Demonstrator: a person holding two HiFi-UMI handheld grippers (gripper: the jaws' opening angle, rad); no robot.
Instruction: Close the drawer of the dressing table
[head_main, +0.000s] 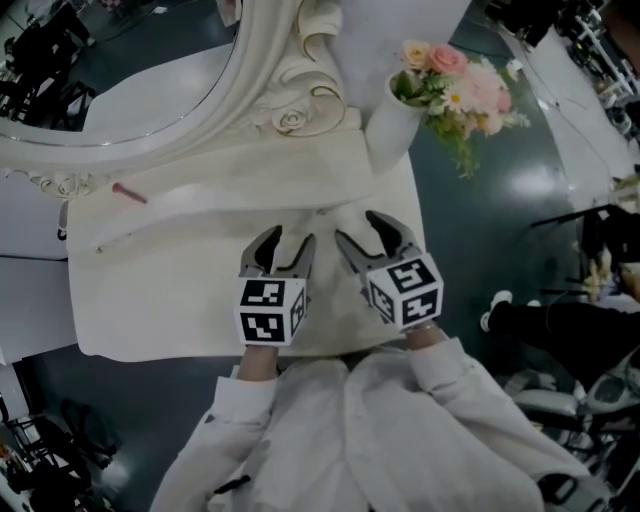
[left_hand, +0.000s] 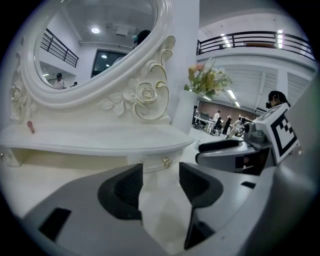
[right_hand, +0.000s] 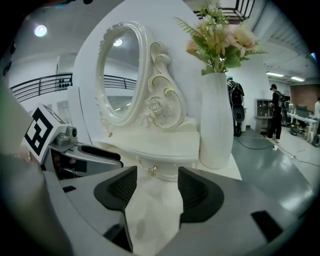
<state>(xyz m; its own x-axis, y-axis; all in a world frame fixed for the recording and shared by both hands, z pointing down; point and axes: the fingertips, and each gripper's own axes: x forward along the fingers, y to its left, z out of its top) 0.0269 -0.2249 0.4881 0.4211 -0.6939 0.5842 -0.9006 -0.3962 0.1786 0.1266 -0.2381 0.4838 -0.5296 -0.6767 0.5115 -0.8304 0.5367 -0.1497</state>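
Observation:
The white dressing table (head_main: 150, 310) has a raised shelf under an oval mirror (head_main: 150, 60). Beneath the shelf's front edge sits a small curved drawer front (left_hand: 155, 164) with a gold knob (left_hand: 166, 162); the right gripper view shows the same drawer front (right_hand: 167, 174) and its knob (right_hand: 153, 171). How far out it stands I cannot tell. My left gripper (head_main: 290, 240) and right gripper (head_main: 358, 228) hover side by side over the tabletop. Both point at the drawer, short of it, and both are open with nothing between the jaws.
A tall white vase (head_main: 392, 125) of pink and white flowers (head_main: 460, 90) stands at the table's right rear corner. A small pink stick (head_main: 128, 192) lies on the shelf at the left. Dark floor surrounds the table, and a person's shoe (head_main: 495, 305) shows at the right.

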